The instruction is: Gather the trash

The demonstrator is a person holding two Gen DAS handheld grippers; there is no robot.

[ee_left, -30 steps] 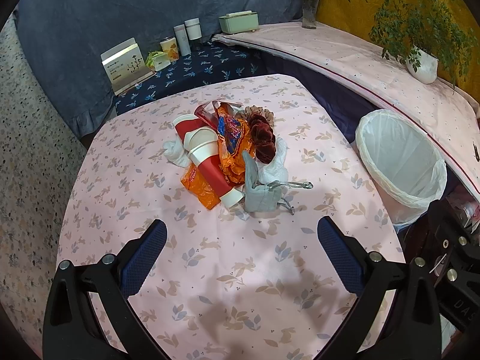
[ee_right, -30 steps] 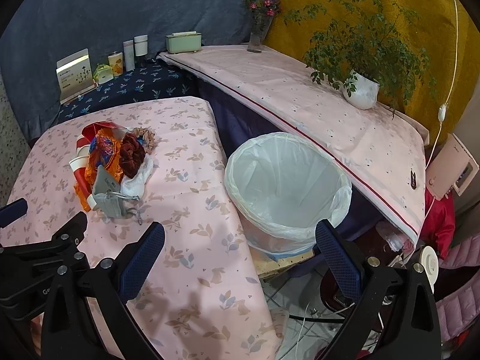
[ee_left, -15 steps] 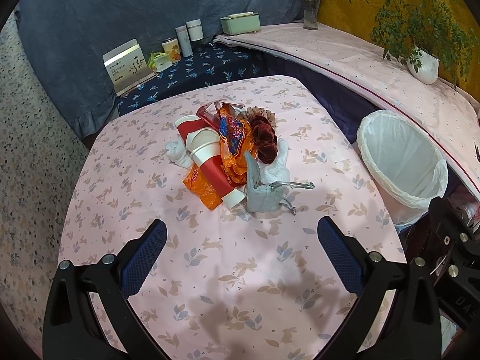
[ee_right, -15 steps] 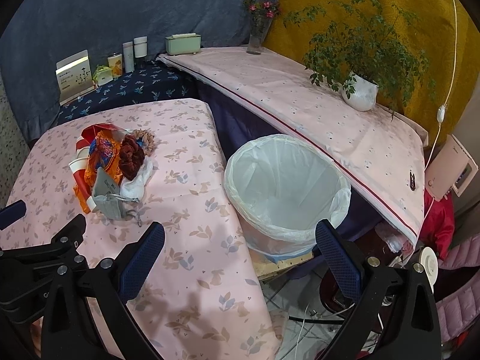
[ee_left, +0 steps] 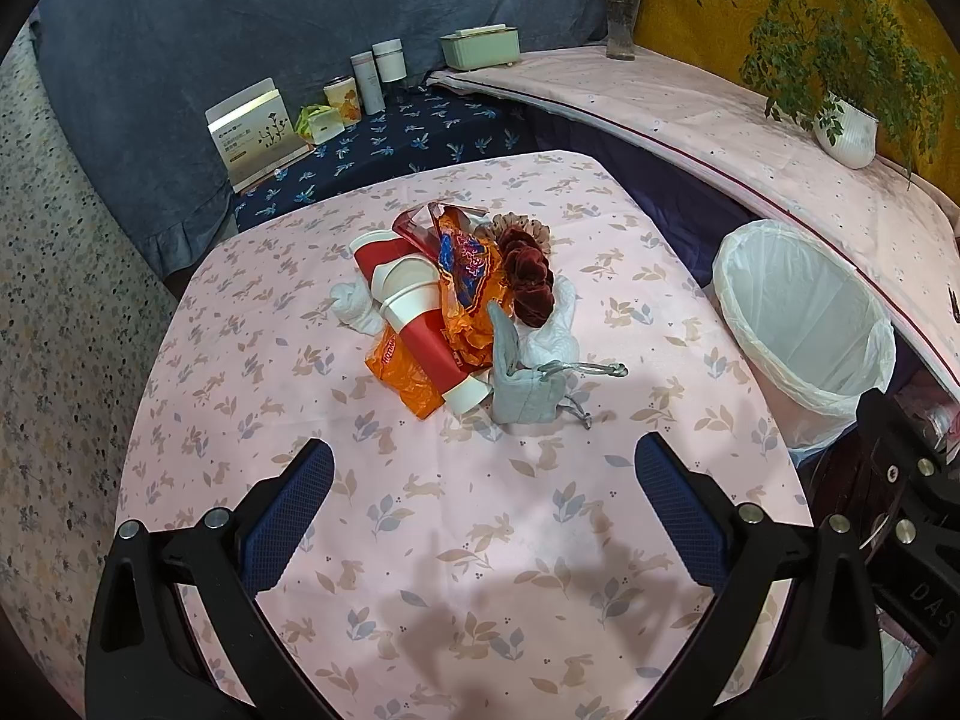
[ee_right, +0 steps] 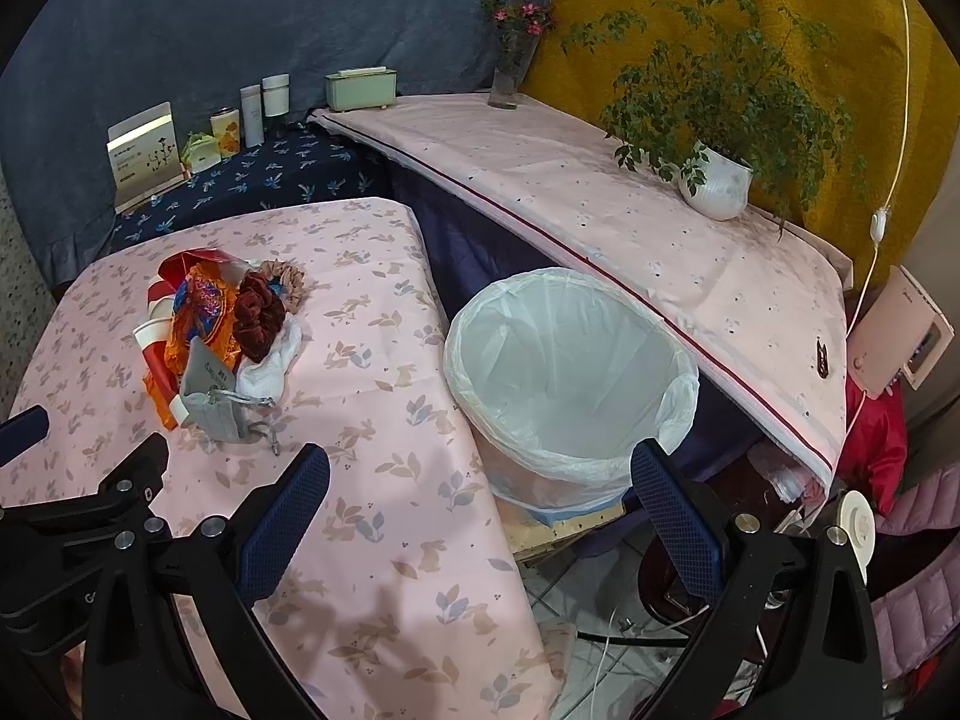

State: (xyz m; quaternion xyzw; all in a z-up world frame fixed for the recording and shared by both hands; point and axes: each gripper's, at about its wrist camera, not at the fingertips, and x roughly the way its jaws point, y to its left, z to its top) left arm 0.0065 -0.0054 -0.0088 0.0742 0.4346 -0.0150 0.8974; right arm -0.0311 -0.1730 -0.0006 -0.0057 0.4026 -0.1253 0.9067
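A heap of trash lies mid-table: red-and-white paper cups [ee_left: 414, 312], an orange snack wrapper [ee_left: 468, 282], a dark red scrunchie [ee_left: 531, 282], crumpled white tissue [ee_left: 555, 330] and a grey drawstring pouch [ee_left: 525, 381]. In the right wrist view the same heap [ee_right: 210, 330] sits at the left. A bin with a white liner [ee_left: 804, 324] [ee_right: 570, 372] stands off the table's right edge. My left gripper [ee_left: 483, 516] is open, held above the near table short of the heap. Over the table corner and the bin's near rim, my right gripper [ee_right: 480, 519] is open and holds nothing.
The pink rabbit-print tablecloth [ee_left: 468, 570] covers the table. A dark blue shelf behind holds a card box [ee_left: 255, 132], bottles [ee_left: 378, 69] and a green box [ee_left: 480, 48]. A long pink-covered ledge [ee_right: 630, 222] carries a vase and a potted plant [ee_right: 717, 180]. Cables lie on the floor [ee_right: 630, 630].
Both views have shifted slightly: the heap and the bin sit a little lower in frame than a second ago. Nothing has been taken hold of; both grippers keep the same opening.
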